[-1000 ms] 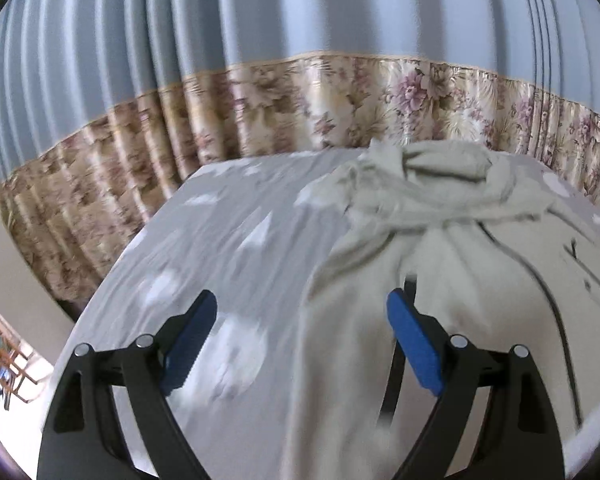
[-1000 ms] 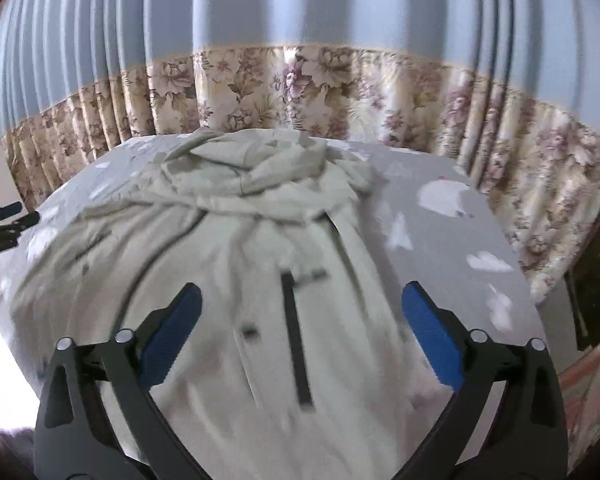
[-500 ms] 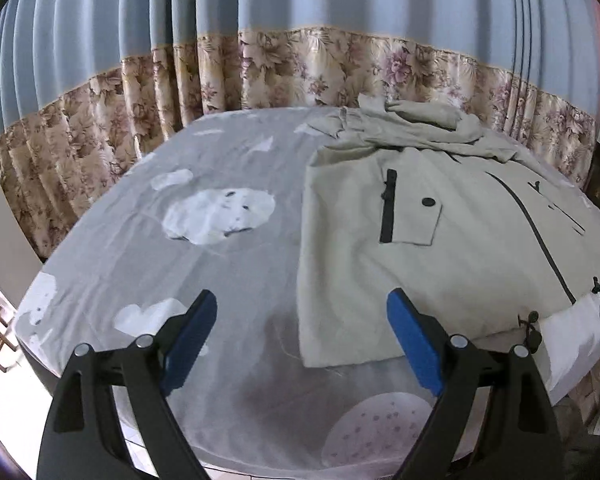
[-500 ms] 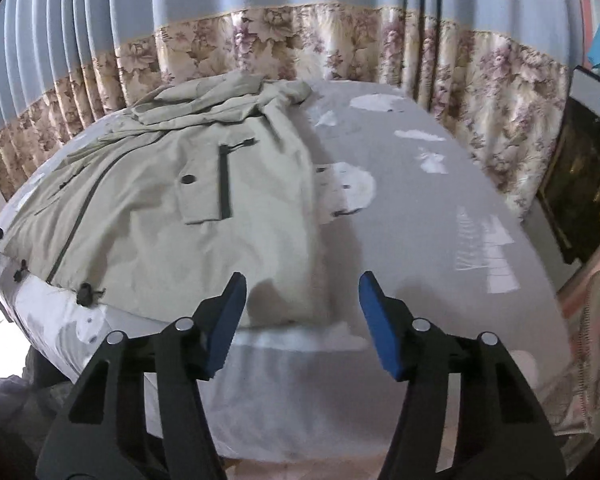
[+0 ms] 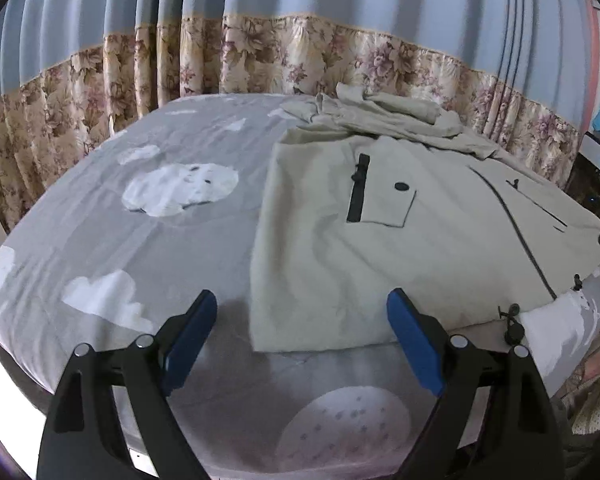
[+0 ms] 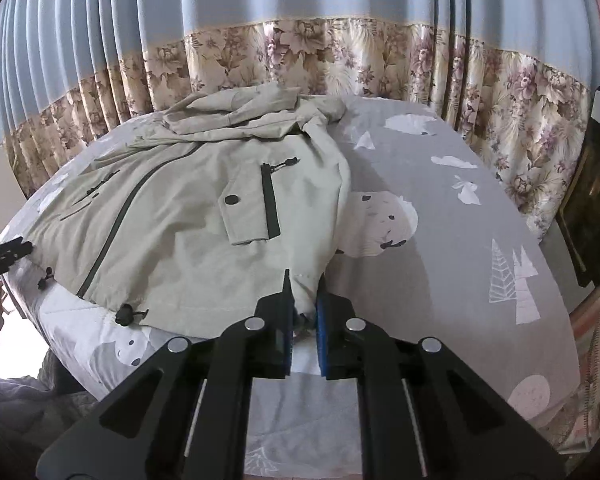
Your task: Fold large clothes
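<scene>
- Since a second ago, your two views have dropped from a blurred close look at the coat to the near edge of the bed, and your right tool has gone from spread wide to pinching cloth.
- Left wrist view: your left tool (image 5: 302,322) stands spread wide at the bottom of the frame, with nothing between its blue pads (image 5: 414,344).
- The beige coat (image 5: 380,248) lies flat on the right half of the frame, its near hem corner just above the gap between the pads and not touched by them.
- Its chest pocket with a black zip (image 5: 358,190) faces up at centre right, and the hood (image 5: 380,110) is bunched at the far end, upper centre.
- The grey bed sheet (image 5: 140,248) with white cloud shapes fills the left half of the frame.
- A blue curtain with a floral band (image 5: 260,60) hangs across the top.
- Right wrist view: your right tool (image 6: 303,312) sits at bottom centre, its jaws closing and already pressed onto the coat's near hem corner (image 6: 302,284), which bunches up between the pads.
- The coat (image 6: 188,216) spreads from centre to the left of the frame, front side up, with a long dark zip running diagonally and a cord toggle (image 6: 126,314) hanging at the hem, lower left.
- The sheet (image 6: 460,240) lies bare on the right side of the frame.
- A tip of your other tool (image 6: 4,252) shows at the far left edge.
</scene>
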### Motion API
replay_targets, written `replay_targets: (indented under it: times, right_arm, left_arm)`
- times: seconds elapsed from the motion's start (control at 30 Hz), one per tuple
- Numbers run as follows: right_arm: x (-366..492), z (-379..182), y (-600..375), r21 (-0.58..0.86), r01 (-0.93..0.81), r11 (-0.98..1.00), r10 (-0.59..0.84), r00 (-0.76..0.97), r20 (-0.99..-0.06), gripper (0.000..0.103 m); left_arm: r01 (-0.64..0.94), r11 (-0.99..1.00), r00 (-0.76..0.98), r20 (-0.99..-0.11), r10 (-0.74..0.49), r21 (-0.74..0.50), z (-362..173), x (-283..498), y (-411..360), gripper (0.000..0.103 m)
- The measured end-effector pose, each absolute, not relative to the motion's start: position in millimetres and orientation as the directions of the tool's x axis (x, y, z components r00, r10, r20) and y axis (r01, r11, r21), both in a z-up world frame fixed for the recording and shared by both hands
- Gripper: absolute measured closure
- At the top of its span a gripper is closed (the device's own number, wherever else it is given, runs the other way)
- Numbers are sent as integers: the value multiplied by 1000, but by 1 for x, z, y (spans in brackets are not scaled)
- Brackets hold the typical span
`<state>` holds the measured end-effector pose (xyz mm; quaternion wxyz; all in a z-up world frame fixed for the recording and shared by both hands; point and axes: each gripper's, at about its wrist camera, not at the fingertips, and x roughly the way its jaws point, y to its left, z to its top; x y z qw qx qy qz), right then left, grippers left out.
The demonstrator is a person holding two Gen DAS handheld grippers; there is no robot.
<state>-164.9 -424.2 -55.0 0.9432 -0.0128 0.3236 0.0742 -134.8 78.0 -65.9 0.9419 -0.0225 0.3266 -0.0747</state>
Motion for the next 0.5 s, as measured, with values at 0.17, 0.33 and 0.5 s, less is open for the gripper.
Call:
replay_targets:
  times: [0.17,0.33,0.5]
  right_arm:
    - [-166,-58,-426,51,-157,986,156,781,-605,93]
    - [-167,-55,-426,78,-176,981,188,789,-586,93]
    - [-164,-37,-430,106,-186,977,214,806,-552,93]
  left_arm:
    - [117,993,792,-600,-114,-35,-63,-135,62,59]
    - [170,983,829,-531,-177,-63,-38,-147,62,94]
    - [186,981,837,-512,-191,-62,-4,-140,56,95]
